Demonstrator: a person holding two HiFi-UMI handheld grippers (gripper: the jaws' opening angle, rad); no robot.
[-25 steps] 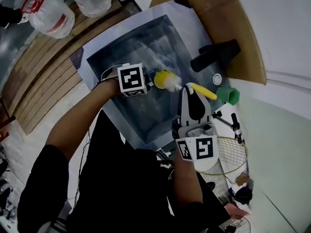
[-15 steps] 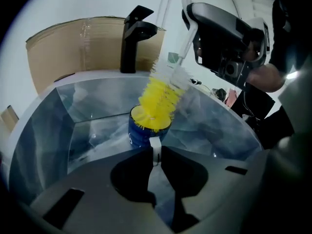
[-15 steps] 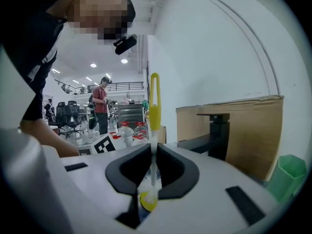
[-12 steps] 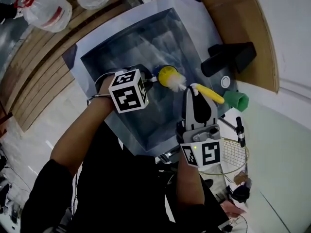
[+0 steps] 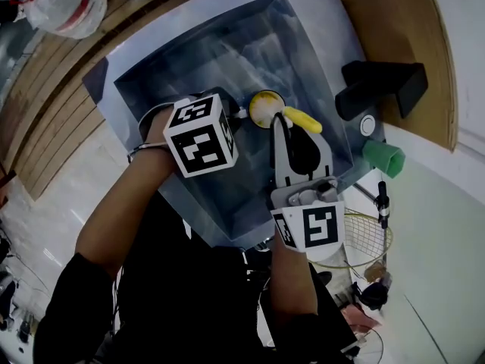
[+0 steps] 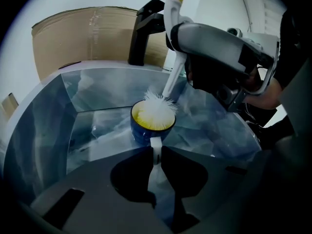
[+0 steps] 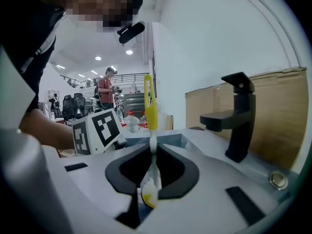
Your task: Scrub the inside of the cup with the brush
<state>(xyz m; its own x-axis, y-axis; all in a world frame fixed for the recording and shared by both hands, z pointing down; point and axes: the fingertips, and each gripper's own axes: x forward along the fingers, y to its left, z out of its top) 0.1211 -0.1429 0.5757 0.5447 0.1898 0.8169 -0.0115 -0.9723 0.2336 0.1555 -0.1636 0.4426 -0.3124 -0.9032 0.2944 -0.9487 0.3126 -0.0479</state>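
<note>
- The left gripper is gripping the cup by its white handle; the two jaws are pressing on the handle from both sides.
- The cup, blue outside and yellow inside, is sitting upright low inside the steel sink, with its mouth facing up. I cannot tell whether it is touching the sink floor.
- The right gripper is clamping the brush by its thin white stem, and the jaws are closed tightly on it. The yellow end of the brush is sticking out above the jaws.
- In the left gripper view the white bristles are resting in the mouth of the cup, and the stem is rising at a slant toward the right gripper.
- From the head view, the right gripper is reaching over the near edge of the sink, and the cup is just beside the left gripper.
- A black faucet is standing behind the sink, with a green cup near it on the counter.
</note>
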